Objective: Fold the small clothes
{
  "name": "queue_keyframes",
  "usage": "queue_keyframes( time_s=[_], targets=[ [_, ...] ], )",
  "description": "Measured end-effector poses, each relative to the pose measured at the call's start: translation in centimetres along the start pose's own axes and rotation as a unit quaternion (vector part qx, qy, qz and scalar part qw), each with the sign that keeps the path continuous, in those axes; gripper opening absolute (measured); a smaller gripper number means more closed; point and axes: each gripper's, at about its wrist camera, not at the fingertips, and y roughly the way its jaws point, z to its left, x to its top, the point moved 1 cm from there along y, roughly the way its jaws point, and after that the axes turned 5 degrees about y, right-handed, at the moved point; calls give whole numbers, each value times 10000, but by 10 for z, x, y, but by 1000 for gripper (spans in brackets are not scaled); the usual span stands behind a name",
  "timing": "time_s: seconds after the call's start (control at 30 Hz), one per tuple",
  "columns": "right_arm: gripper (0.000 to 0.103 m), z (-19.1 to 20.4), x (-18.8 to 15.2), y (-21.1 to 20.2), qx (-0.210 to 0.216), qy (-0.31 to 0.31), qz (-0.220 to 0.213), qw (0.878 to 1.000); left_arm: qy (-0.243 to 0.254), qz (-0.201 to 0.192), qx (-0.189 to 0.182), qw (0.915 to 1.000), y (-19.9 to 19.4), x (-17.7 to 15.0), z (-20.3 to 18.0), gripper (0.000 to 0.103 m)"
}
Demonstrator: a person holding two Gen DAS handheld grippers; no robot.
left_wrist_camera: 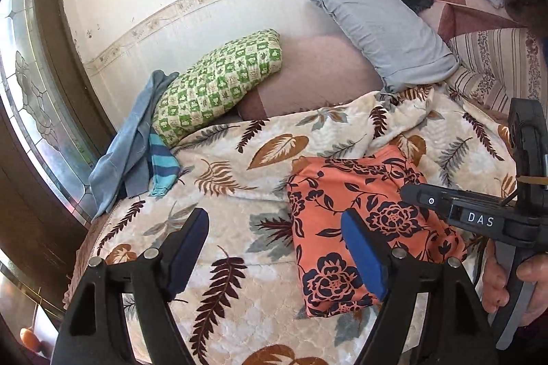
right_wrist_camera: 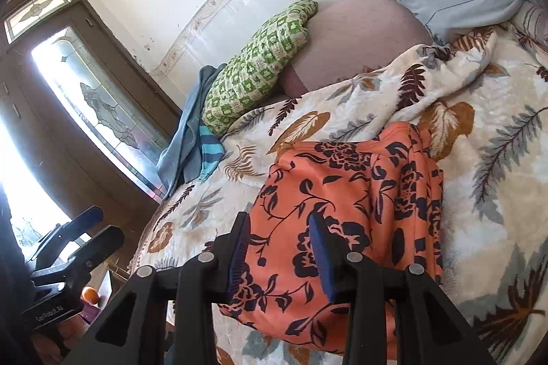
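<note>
An orange garment with a dark floral print (left_wrist_camera: 328,193) (right_wrist_camera: 342,186) lies folded into a rectangle on the leaf-patterned bedspread (left_wrist_camera: 239,279) (right_wrist_camera: 496,228). My left gripper (left_wrist_camera: 274,228) hovers open over the bare bedspread just left of the garment, with nothing between its blue pads; the right wrist view shows it at the lower left (right_wrist_camera: 102,224). My right gripper (right_wrist_camera: 279,234) hangs over the garment's near part, its jaws partly apart and no cloth pinched between them. In the left wrist view the right gripper (left_wrist_camera: 411,193) reaches in from the right above the garment, held by a hand (left_wrist_camera: 496,282).
A green checked pillow (left_wrist_camera: 219,84) and a grey-blue pillow (left_wrist_camera: 383,32) lean against the wall. Blue cloths (left_wrist_camera: 133,152) and a teal striped piece (left_wrist_camera: 162,166) lie bunched at the bed's left edge. A door with patterned glass (left_wrist_camera: 27,90) stands beyond that edge.
</note>
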Motion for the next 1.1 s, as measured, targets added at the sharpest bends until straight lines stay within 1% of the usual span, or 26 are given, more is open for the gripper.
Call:
queue_keyframes(
  time_s=[0.13, 0.4, 0.67, 0.8, 0.97, 1.1],
  targets=[
    [39, 13, -2, 4, 45, -107, -28, 9999, 2, -60, 204, 9998, -7, 1, 7, 80],
    [39, 12, -4, 8, -30, -129, 48, 9999, -175, -20, 320, 9993, 0, 3, 17, 81],
    [39, -1, 4, 9, -174, 14, 79, 9998, -158, 196, 361, 9990, 23, 2, 15, 81],
    [39, -5, 11, 19, -233, 97, 106, 9996, -134, 333, 419, 9985, 37, 0, 14, 81],
    [39, -9, 12, 37, -269, 221, 285, 9990, -126, 563, 471, 9972, 56, -6, 15, 81],
    [39, -13, 9, 46, -370, 245, 421, 9981, -126, 627, 486, 9968, 63, -6, 14, 81]
  ],
)
